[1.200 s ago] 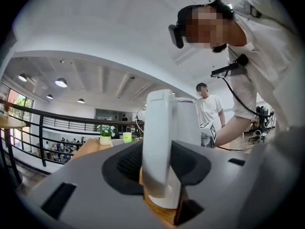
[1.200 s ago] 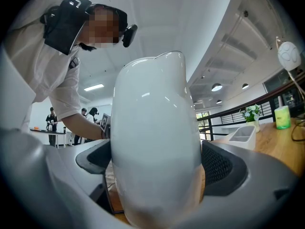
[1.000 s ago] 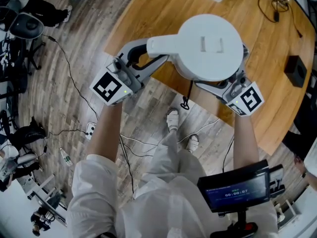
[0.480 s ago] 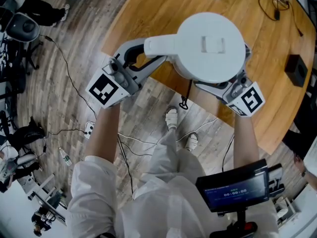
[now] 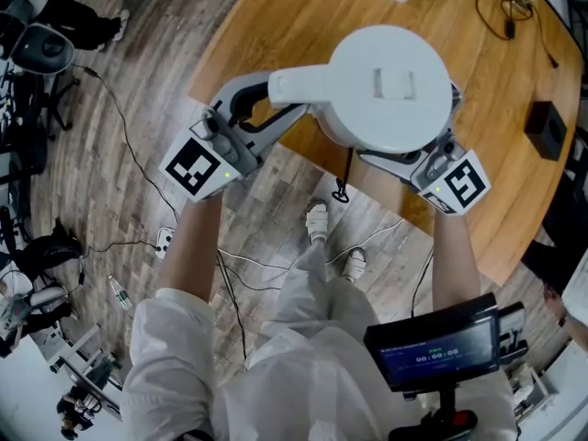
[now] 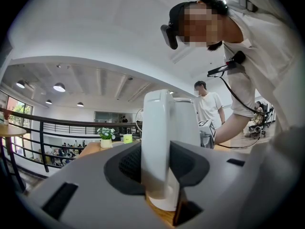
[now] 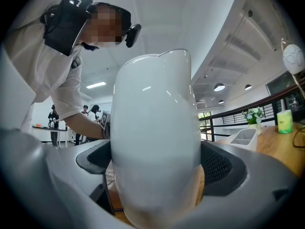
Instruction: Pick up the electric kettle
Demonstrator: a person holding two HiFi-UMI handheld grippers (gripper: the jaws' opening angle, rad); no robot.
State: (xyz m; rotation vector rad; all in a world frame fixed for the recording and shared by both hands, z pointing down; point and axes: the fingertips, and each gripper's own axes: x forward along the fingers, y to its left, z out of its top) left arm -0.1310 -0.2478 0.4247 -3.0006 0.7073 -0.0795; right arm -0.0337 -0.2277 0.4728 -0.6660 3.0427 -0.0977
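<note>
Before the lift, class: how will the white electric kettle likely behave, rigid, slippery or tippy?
Probably rigid: the electric kettle looks hard-shelled. Its glossy, rounded body may slip in the right tool. With the left tool on the offset handle, it could tilt if gripped there alone.

A round table of warm brown wood (image 5: pixel 276 35) stands on a grey plank floor (image 5: pixel 92 191), where thin dark cables (image 5: pixel 129 136) trail. A black office chair (image 5: pixel 41 49) sits off to one side. Overhead, a white ceiling (image 6: pixel 95 32) carries round lamps (image 6: pixel 59 87). A black metal railing (image 6: pixel 43 128) runs behind a white pot of pale flowers (image 6: pixel 106 138) on the tabletop.
</note>
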